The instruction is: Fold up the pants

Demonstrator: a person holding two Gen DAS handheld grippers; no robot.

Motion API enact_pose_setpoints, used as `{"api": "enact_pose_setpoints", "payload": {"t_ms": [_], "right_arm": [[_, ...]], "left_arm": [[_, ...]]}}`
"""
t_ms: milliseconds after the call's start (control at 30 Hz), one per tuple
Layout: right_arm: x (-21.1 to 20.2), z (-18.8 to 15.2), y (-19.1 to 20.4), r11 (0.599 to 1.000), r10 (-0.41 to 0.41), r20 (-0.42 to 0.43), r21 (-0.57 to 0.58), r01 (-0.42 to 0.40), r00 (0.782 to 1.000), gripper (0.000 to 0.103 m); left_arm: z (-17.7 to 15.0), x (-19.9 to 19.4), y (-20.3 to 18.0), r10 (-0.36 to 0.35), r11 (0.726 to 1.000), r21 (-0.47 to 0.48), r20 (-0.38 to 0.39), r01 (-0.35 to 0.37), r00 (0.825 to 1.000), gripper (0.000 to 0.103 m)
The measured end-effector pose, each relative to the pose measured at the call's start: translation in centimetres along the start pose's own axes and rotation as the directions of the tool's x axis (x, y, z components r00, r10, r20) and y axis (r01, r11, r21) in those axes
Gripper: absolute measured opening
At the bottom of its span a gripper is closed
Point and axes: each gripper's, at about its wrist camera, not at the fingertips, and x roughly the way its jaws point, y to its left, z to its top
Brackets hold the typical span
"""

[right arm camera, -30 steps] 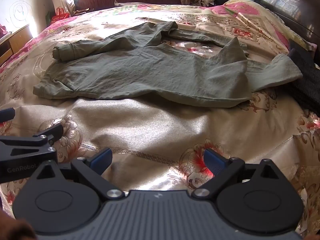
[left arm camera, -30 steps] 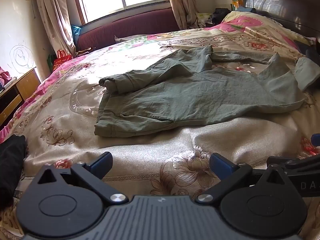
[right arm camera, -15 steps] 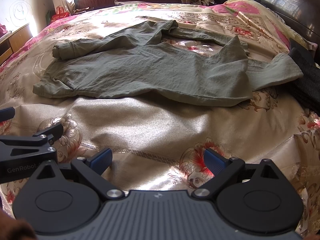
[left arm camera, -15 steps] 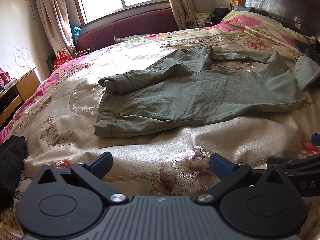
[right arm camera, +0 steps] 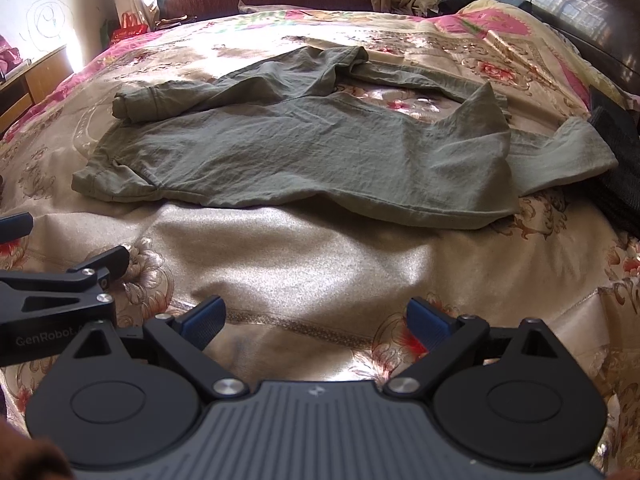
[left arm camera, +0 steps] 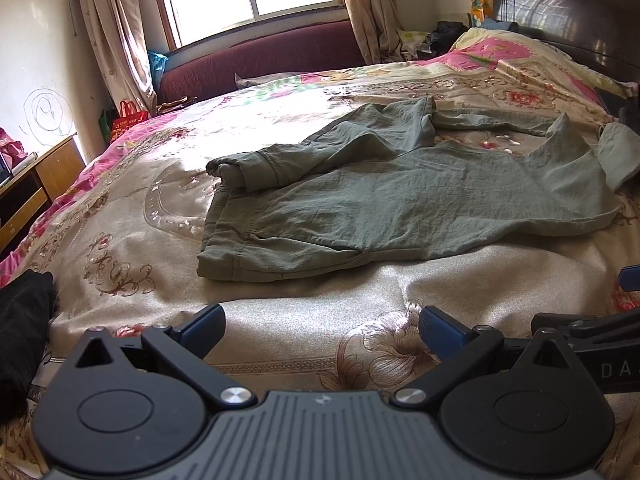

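Pants (left arm camera: pixel 400 200) lie rumpled mid-bed, one leg apparently doubled over. My left gripper (left arm camera: pixel 322 330) and right gripper (right arm camera: pixel 314 322) hover spread near the bedspread's (right arm camera: pixel 280 252) front edge; next, reach for the waistband.

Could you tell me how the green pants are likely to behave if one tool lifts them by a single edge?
The pants look thin and wrinkled, so they would probably droop limply. Their legs lie crossed, so one may drag along.
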Motion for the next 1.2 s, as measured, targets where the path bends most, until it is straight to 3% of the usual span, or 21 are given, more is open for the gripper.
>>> {"api": "enact_pose_setpoints", "payload": {"t_ms": [367, 667, 833, 933, 1067, 1200], "right_arm": [[2.3, 3.7, 3.2, 0.992, 0.04, 0.041, -0.124, -0.035, 0.998, 0.097], [5.0, 6.2, 5.5, 0.963, 0.087, 0.046, -0.261, -0.072, 0.995, 0.096], [6.2, 6.8, 6.4, 0.927, 0.131, 0.036, -0.359, -0.11, 0.991, 0.091], [7.0, 7.0, 7.4, 0.896, 0.165, 0.036, -0.423, -0.135, 0.986, 0.089], [8.7, 7.4, 8.6, 0.861, 0.19, 0.014, -0.483, -0.16, 0.982, 0.071], [9.7, 8.3, 8.7, 0.86, 0.247, -0.048, -0.449, -0.242, 0.968, 0.052]], "left_arm": [[1.5, 2.9, 3.6, 0.027, 0.999, -0.04, 0.021, -0.026, 0.999, 0.103], [2.9, 6.1, 5.6, 0.018, 0.999, 0.044, 0.04, -0.02, 0.999, 0.103], [3.0, 8.9, 6.8, -0.017, 0.998, 0.065, -0.023, 0.018, 1.0, 0.103], [2.9, 10.6, 7.6, -0.034, 0.997, 0.066, -0.071, 0.039, 0.997, 0.096], [3.6, 11.6, 8.1, -0.092, 0.995, 0.027, -0.11, 0.096, 0.99, 0.087], [3.9, 11.7, 7.9, -0.09, 0.993, 0.065, -0.124, 0.099, 0.988, 0.078]]}}
